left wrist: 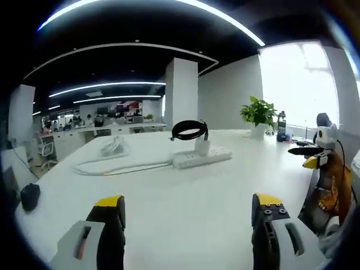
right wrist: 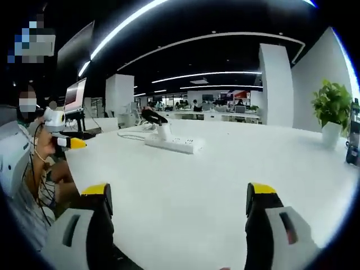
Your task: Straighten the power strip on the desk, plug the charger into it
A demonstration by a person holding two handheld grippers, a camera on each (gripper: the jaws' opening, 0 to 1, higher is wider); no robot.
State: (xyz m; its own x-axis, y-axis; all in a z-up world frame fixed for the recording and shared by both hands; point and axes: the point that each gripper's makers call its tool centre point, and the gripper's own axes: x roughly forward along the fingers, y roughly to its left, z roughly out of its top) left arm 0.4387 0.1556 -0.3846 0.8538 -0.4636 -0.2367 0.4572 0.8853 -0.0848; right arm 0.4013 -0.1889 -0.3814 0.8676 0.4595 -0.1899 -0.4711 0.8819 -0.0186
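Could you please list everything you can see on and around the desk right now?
desk: one, white, large, under everything.
power strip: one, white, mid-desk, its white cable running off to one side.
charger: one, white, standing on the power strip with a black coiled cord on top.
plant: one, green in a white pot, far desk edge by the window.
bottle: one, dark, beside the plant.
dark pouch: one, at the desk's near edge.
left gripper: black fingers with yellow tips, open, holding nothing.
right gripper: same colours, open, holding nothing.
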